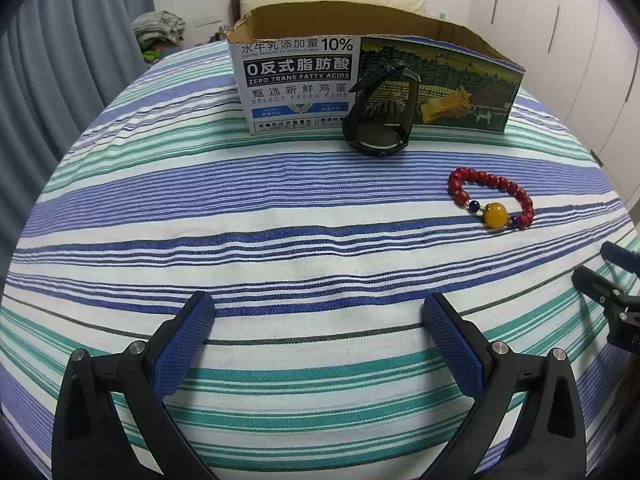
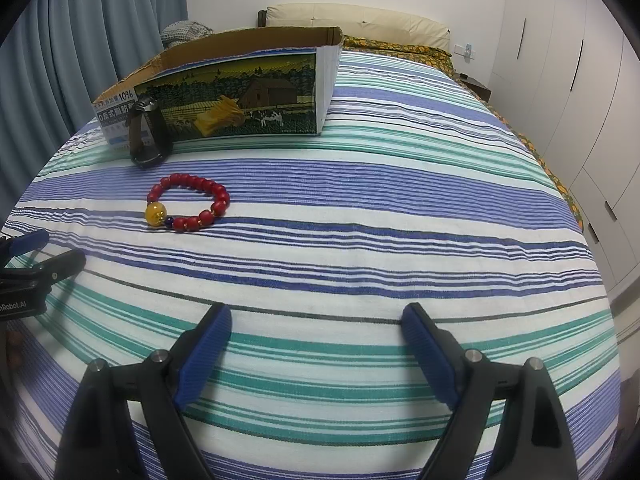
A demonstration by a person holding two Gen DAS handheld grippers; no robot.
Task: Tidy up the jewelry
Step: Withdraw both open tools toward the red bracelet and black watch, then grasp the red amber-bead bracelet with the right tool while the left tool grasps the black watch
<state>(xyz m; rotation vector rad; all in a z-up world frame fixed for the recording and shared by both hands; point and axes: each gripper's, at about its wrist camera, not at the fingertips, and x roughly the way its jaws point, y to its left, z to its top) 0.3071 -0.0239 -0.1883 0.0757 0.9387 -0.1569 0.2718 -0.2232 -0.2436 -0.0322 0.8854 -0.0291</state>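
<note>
A red bead bracelet (image 1: 493, 203) with one big yellow bead lies on the striped bedspread; it also shows in the right wrist view (image 2: 188, 203). A black wristwatch (image 1: 380, 114) stands on its edge against the front of an open cardboard box (image 1: 304, 80), and shows in the right wrist view (image 2: 147, 133) beside the box (image 2: 248, 92). My left gripper (image 1: 318, 312) is open and empty, well short of both items. My right gripper (image 2: 316, 322) is open and empty, to the right of the bracelet.
The striped bedspread (image 1: 280, 216) covers the whole bed. A headboard cushion (image 2: 360, 20) and wall lie behind the box. White wardrobe doors (image 2: 580, 80) stand at the right, blue curtains (image 1: 60, 80) at the left. Each gripper shows at the other view's edge (image 1: 608, 280).
</note>
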